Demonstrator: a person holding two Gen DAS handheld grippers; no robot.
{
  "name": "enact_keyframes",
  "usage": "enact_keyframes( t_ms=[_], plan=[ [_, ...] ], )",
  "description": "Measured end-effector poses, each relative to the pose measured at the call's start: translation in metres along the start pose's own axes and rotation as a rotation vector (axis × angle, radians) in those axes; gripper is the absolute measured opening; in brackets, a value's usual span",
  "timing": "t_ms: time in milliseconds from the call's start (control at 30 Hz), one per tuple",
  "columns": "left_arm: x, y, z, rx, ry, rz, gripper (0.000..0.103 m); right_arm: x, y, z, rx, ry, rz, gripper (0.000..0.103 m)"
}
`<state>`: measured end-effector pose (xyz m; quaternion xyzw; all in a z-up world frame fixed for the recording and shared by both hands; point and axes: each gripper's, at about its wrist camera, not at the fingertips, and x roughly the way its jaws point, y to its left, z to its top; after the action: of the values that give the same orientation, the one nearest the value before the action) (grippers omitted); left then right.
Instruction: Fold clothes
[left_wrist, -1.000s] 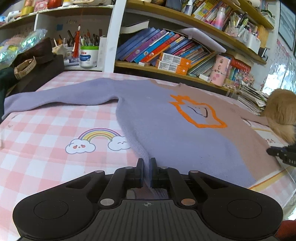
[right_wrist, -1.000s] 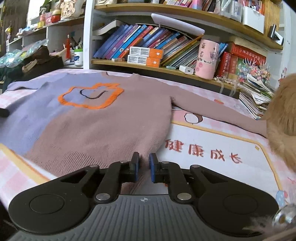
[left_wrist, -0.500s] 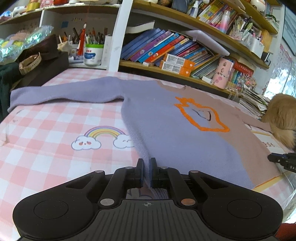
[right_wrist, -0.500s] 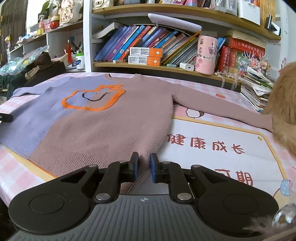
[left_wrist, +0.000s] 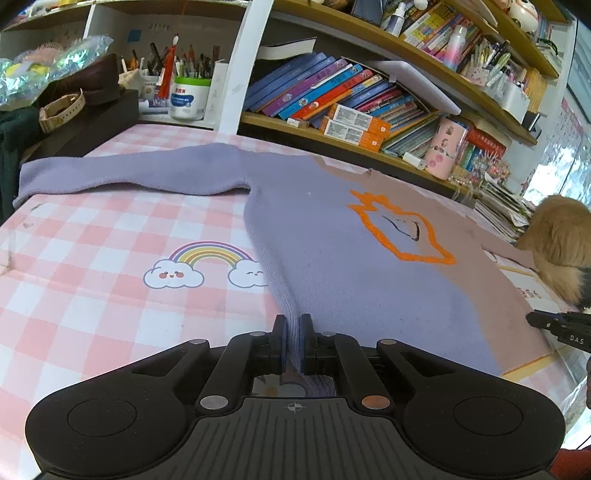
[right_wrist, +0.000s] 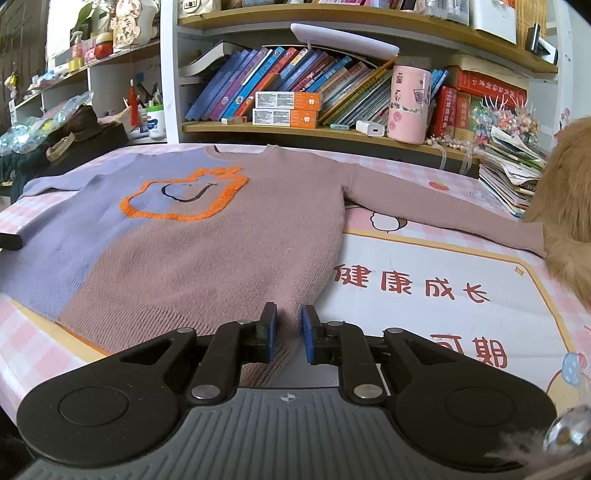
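A knit sweater (left_wrist: 351, 266), purple on one half and mauve on the other with an orange outline motif, lies flat and face up on the table, sleeves spread. My left gripper (left_wrist: 293, 325) is shut on the purple bottom corner, with a ridge of knit pinched between its pads. In the right wrist view the sweater (right_wrist: 207, 258) runs to the mauve bottom corner. There my right gripper (right_wrist: 289, 317) has its pads slightly apart, the hem lying slack between them. The right gripper's tip (left_wrist: 554, 325) shows at the left view's right edge.
A pink checked table mat (left_wrist: 92, 295) with a rainbow print lies under the sweater. A furry ginger animal (right_wrist: 569, 206) sits on the mauve sleeve's end at the right. Bookshelves (right_wrist: 295, 92) stand behind the table, with piled papers (right_wrist: 513, 173) at the right and dark bags (left_wrist: 74, 103) at the far left.
The right gripper's pads stand a little wider apart than a second ago. Both views have tilted slightly. The left gripper keeps its pinch on the purple corner.
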<state>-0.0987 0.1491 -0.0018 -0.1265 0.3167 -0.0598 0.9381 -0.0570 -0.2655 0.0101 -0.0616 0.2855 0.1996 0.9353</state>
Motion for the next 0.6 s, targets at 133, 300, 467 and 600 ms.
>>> enact_keyframes(
  t_ms=[133, 300, 467, 600],
  plan=[
    [-0.0004, -0.0001, -0.0019, 0.001, -0.008, 0.001, 0.005, -0.0002, 0.0008, 0.0004, -0.004, 0.002, -0.004, 0.015],
    [-0.0010, 0.0004, -0.0036, 0.000, -0.017, -0.004, 0.005, 0.0003, 0.0017, 0.0013, -0.013, 0.005, -0.012, 0.015],
    [-0.0016, 0.0002, -0.0062, 0.005, -0.035, -0.007, 0.005, 0.0004, 0.0024, 0.0012, -0.015, 0.006, -0.017, 0.015],
    [-0.0020, -0.0005, -0.0077, 0.016, -0.046, -0.007, 0.005, 0.0006, 0.0037, 0.0018, -0.017, 0.010, -0.023, 0.015]
  ],
)
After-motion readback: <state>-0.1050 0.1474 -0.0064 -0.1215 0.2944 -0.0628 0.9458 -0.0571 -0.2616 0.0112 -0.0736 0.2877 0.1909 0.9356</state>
